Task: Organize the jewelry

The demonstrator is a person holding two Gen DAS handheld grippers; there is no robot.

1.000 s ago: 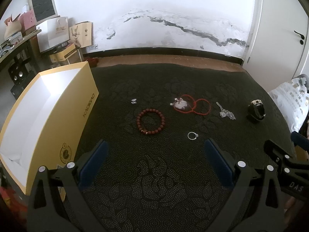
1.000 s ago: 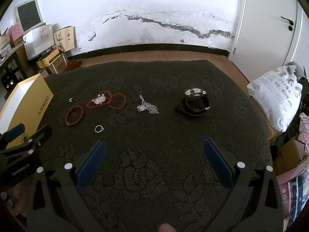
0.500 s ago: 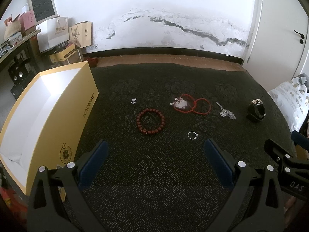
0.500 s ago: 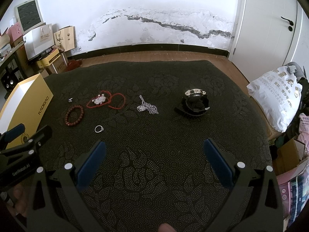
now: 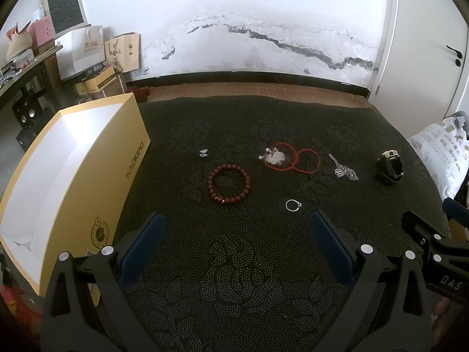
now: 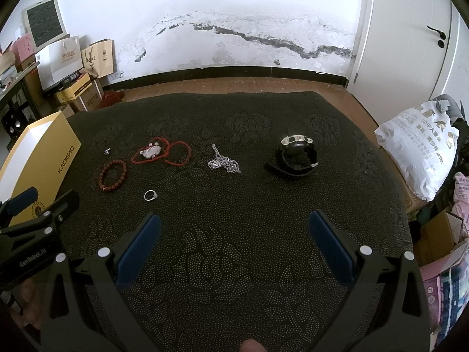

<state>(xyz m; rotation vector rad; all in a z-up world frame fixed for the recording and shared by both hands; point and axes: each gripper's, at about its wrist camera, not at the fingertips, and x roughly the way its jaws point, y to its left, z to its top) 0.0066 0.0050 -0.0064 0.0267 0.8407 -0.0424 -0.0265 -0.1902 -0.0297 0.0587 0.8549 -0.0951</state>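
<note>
Jewelry lies spread on a dark patterned carpet [image 5: 234, 278]. There is a dark red bead bracelet [image 5: 228, 184], a red cord necklace with a pale pendant [image 5: 288, 160], a silver chain [image 5: 344, 170], a silver ring [image 5: 293, 205], small earrings [image 5: 203, 153] and a black watch [image 5: 390, 165]. An open yellow box [image 5: 73, 173] stands at the left. My left gripper [image 5: 236, 240] is open and empty, short of the bracelet and ring. My right gripper [image 6: 234, 239] is open and empty, short of the chain [image 6: 224, 162] and watch [image 6: 294, 157].
A white sack [image 6: 422, 152] lies at the carpet's right edge, with cartons [image 6: 436, 234] near it. Bags and boxes [image 5: 93, 55] stand by the far left wall. A white door [image 5: 425, 44] is at the right. The other gripper shows at each view's edge [image 6: 32, 228].
</note>
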